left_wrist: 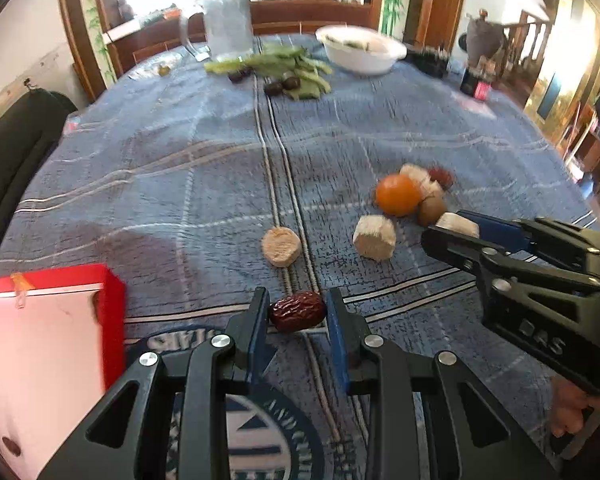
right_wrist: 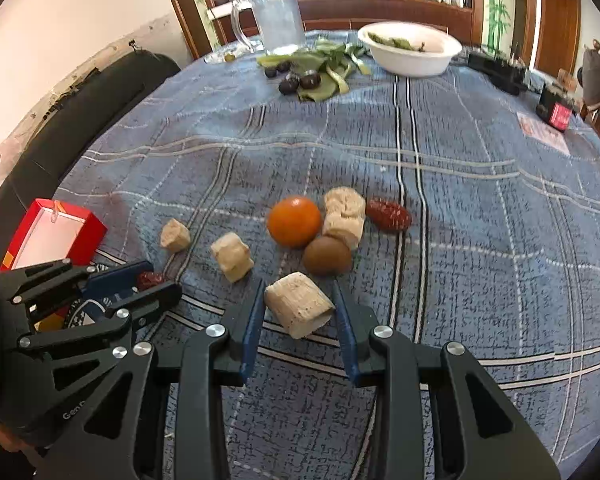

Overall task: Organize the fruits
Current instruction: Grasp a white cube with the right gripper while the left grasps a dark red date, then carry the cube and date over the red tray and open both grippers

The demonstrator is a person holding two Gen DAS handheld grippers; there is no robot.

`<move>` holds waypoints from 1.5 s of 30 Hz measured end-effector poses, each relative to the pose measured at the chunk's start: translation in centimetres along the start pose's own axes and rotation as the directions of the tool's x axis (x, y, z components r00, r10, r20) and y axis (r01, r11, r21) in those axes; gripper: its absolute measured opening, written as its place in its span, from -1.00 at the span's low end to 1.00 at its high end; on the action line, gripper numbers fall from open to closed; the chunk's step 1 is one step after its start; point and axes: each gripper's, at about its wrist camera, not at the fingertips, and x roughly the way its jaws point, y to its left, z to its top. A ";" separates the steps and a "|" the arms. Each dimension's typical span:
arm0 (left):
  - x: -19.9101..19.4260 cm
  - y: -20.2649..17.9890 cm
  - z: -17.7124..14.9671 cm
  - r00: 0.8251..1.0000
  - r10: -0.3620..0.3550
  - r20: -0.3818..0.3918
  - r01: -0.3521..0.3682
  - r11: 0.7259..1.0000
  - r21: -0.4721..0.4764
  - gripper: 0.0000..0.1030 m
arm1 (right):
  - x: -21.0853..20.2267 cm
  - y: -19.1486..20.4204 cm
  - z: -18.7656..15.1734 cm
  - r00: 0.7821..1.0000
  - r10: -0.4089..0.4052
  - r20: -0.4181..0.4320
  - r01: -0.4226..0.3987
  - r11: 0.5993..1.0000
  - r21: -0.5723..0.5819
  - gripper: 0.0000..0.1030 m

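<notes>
My left gripper (left_wrist: 298, 314) is shut on a dried red date (left_wrist: 297, 312), held just above the blue plaid cloth beside the open red box (left_wrist: 112, 300). My right gripper (right_wrist: 300, 308) is shut on a pale cut fruit chunk (right_wrist: 299, 310); it also shows in the left wrist view (left_wrist: 458, 224). Ahead lie an orange (right_wrist: 295, 221), a brown kiwi (right_wrist: 326, 255), a second red date (right_wrist: 389, 214) and several more pale chunks (right_wrist: 233, 256). The left gripper with its date (right_wrist: 150, 280) shows at the right wrist view's lower left.
At the far end stand a white bowl (right_wrist: 410, 48), a glass pitcher (right_wrist: 278, 20), green peels with dark fruits (right_wrist: 320, 72) and a small black and red box (right_wrist: 556, 110). A dark sofa (right_wrist: 80, 120) runs along the left table edge.
</notes>
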 end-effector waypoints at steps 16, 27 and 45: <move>-12.9 12.1 -7.4 0.952 0.257 0.167 -0.218 0.951 -0.217 -0.46 | -1.9 3.0 -0.3 0.983 0.092 0.159 -0.085 0.995 -0.055 -0.30; -13.4 17.9 -11.6 0.938 0.323 0.129 -0.266 0.905 -0.333 -0.46 | -4.3 18.4 -2.1 0.937 0.325 0.132 -0.281 0.920 -0.274 -0.30; -12.2 21.8 -15.7 0.940 0.335 0.065 -0.285 0.875 -0.390 -0.45 | 0.6 29.6 -5.7 0.973 0.231 0.025 -0.196 0.872 -0.449 -0.30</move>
